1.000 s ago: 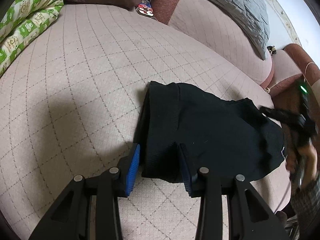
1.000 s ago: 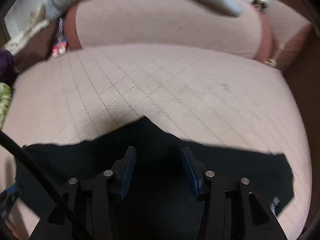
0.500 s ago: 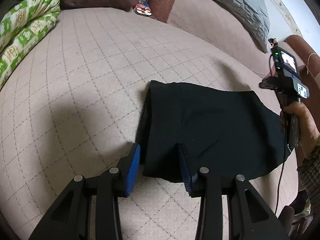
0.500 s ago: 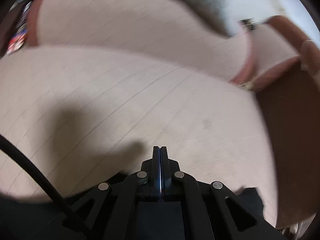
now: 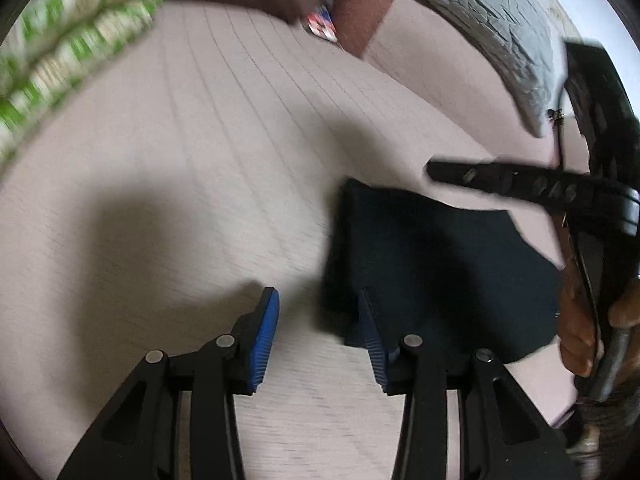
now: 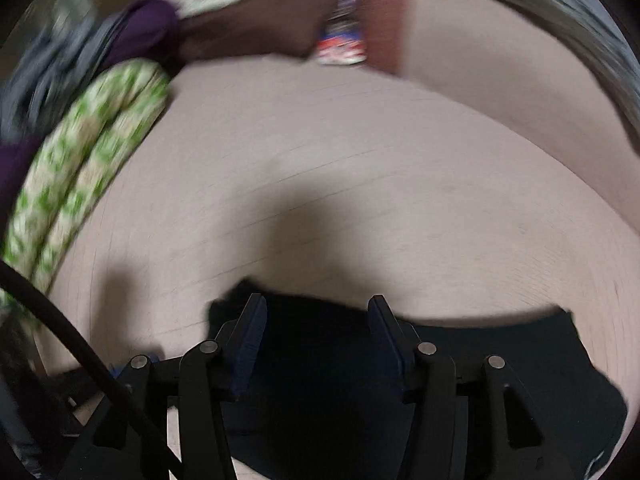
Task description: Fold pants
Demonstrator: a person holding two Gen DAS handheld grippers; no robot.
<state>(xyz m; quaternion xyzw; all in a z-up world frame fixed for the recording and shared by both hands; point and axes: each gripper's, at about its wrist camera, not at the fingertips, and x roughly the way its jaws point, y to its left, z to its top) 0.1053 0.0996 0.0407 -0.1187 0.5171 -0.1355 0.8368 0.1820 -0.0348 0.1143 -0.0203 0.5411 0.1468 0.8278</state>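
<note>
The left claw [image 5: 316, 334] sits low in the left wrist view, jaws parted to a middling gap and gripping nothing; they have just opened a little further; the left blue pad [image 5: 264, 340] is over bare sofa cushion [image 5: 200, 160], the right pad overlaps the near left corner of the pants [image 5: 440, 264] without pinching it. The pants lie as a dark, compact, folded block in the lower right of that view, flat on the pinkish quilted cushion. Above them, at centre right, the right claw [image 5: 500, 178] reaches in as a black bar, with the person's hand [image 5: 580, 320] on its handle at the right edge.

In the right wrist view the right claw [image 6: 316, 336] is at bottom centre, jaws fairly wide and just reopened; dark cloth lies below and between the pads, yet no pinch shows. Beyond, the cushion fills the middle; a green-patterned roll [image 6: 88, 168] lies at the left, a grey quilted cover [image 5: 480, 20] along the top right.

My reading: one fold has been laid down and released; both claws are free. If another fold is wanted, the next move calls for closing on one edge of the block, lifting it clear and carrying it across; otherwise only smoothing remains. The blur makes edge contact hard to judge.
</note>
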